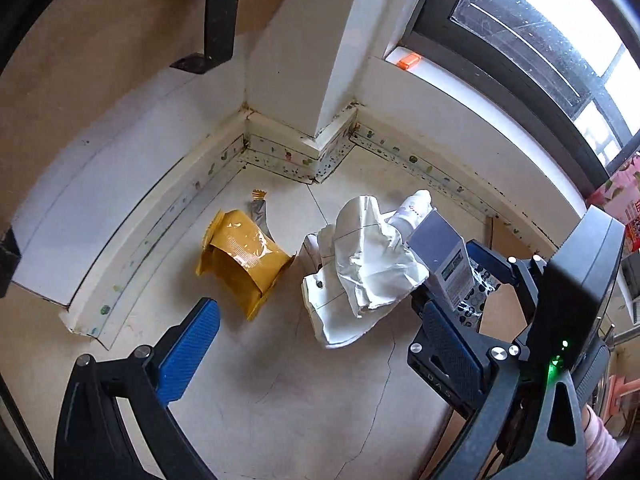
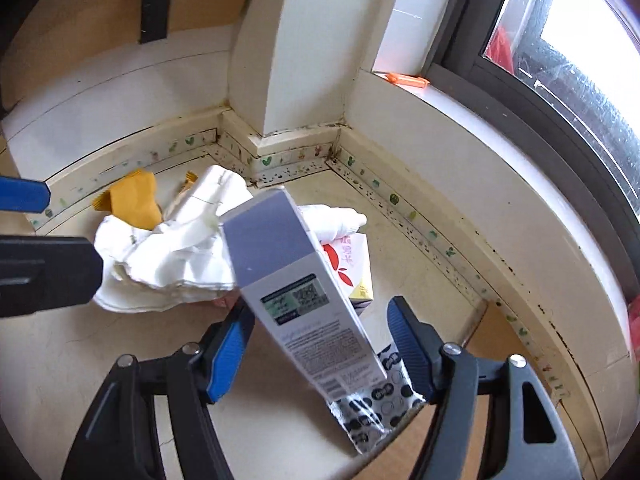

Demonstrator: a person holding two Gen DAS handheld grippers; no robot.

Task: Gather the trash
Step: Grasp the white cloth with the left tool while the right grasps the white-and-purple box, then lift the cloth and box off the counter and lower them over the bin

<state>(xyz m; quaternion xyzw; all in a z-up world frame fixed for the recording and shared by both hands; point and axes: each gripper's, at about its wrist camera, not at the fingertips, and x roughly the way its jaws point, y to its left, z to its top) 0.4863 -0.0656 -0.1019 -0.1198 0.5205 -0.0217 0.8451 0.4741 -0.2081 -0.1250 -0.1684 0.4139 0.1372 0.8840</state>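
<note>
Both grippers tilt down at the floor trash. The right gripper (image 2: 320, 344) stands wide around a tall grey-topped carton (image 2: 288, 264), unpinched; the left gripper's (image 1: 320, 344) width I cannot tell.

Home room corner: tiled floor (image 1: 320, 380), stickered skirting board (image 2: 280, 160) (grubby), window (image 1: 540, 40) with sill.

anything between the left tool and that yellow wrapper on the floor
Nothing visible. The left tool is open above bare floor, and the yellow wrapper lies just beyond its blue finger, uncovered. The white crumpled paper sits beside it, apart.
</note>
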